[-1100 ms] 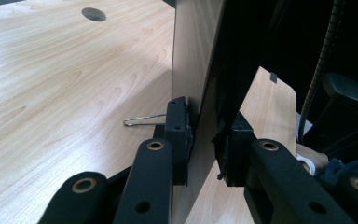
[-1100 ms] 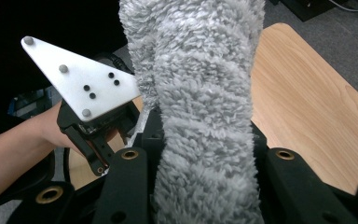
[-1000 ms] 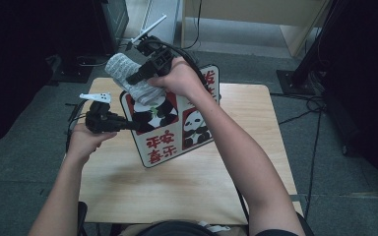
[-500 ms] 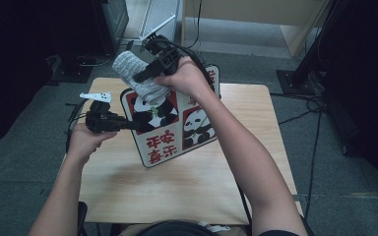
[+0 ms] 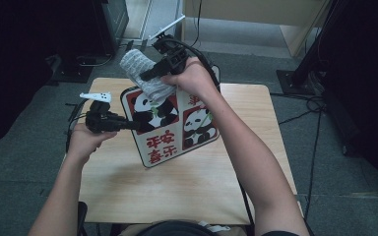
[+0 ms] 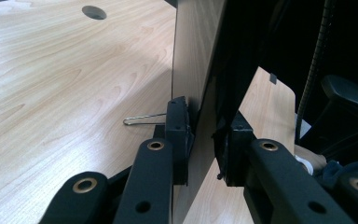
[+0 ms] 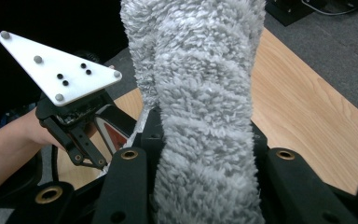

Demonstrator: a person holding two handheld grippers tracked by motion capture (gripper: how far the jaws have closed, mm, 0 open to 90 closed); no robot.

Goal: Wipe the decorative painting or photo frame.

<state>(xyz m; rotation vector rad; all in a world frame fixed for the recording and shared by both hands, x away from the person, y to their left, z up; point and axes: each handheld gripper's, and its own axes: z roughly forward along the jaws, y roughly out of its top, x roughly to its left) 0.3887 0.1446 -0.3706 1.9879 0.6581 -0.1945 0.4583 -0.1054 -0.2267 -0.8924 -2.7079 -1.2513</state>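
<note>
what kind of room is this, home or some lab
Probably a lab or recording room, not a home: a bare wooden table on grey carpet, cables across the floor, and dark equipment stands around it.

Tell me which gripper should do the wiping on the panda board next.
Right. The right gripper already clamps the grey cloth against the panda board, while the left gripper is busy pinching the board's edge to steady it.

Both forearms reach forward, the left hand-held gripper [image 5: 128, 125] held level with jaws clamped near the left edge, the right hand-held gripper [image 5: 150, 74] raised higher, jaws pinched, pointing leftward.
</note>
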